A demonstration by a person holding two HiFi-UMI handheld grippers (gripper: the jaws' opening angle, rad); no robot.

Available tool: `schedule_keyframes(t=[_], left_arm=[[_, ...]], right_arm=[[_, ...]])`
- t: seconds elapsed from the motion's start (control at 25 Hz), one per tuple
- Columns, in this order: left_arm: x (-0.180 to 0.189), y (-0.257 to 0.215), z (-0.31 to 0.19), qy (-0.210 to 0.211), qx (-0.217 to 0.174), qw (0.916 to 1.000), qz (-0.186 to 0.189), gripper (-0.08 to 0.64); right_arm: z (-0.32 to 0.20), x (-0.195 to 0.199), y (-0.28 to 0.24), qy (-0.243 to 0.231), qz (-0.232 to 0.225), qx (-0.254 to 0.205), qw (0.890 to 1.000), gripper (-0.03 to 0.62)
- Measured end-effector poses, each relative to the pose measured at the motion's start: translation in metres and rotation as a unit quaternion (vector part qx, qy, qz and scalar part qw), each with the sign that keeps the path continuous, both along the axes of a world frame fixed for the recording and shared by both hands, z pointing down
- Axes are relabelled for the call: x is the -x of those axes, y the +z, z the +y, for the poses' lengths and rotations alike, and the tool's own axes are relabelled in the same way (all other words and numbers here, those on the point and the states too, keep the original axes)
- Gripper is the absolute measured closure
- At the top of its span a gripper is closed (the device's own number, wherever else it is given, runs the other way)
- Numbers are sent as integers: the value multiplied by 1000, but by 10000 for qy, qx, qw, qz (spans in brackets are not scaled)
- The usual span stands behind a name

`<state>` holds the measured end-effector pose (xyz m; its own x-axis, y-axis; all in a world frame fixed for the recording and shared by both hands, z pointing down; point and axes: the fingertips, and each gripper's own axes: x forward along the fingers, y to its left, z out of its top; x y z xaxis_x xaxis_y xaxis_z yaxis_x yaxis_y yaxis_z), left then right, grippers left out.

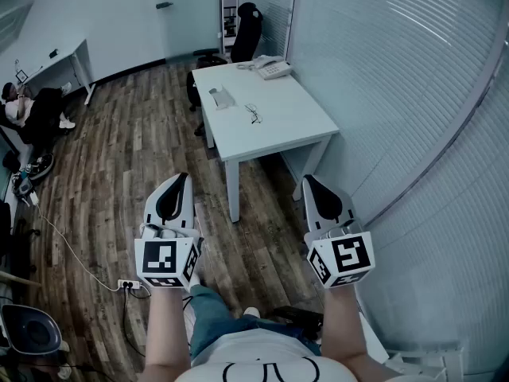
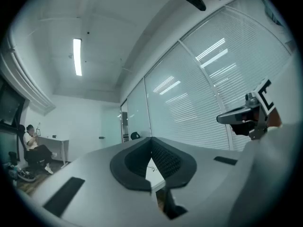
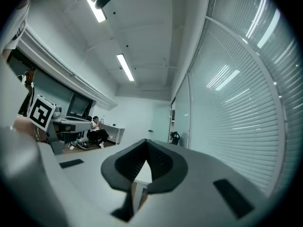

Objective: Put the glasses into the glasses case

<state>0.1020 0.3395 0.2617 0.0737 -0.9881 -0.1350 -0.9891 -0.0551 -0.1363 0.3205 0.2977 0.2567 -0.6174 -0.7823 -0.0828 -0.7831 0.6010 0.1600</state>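
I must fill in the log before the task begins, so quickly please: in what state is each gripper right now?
Left gripper: closed, jaws together, holding nothing.
Right gripper: closed, jaws together, holding nothing.

White left claw (image 1: 181,178), right claw (image 1: 308,180); black pads (image 1: 171,200); jeans (image 1: 210,318).

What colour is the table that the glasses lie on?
White. The table shows best in the head view.
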Motion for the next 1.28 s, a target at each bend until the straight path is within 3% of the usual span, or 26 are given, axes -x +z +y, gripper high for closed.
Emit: schedule_keyframes(t=[0.28, 0.56, 0.68, 1.08, 1.28], left_arm=[[1, -1, -19, 104, -13, 9999, -60, 543], [34, 9, -78, 228, 75, 9997, -29, 543], [63, 17, -118, 260, 166, 9995, 24, 543], [190, 23, -269, 460, 301, 9983, 167, 543], [235, 26, -326, 669, 398, 9967, 214, 543]], right_arm=[[-17, 5, 0, 23, -52, 1, 10000, 581], [-71, 31, 11, 166, -217, 185, 9995, 581], [-109, 55, 15, 196, -339, 302, 9988, 581], [-252, 177, 15, 542, -77, 422, 9976, 581], [-307, 220, 19, 849, -49, 512, 9951, 581]])
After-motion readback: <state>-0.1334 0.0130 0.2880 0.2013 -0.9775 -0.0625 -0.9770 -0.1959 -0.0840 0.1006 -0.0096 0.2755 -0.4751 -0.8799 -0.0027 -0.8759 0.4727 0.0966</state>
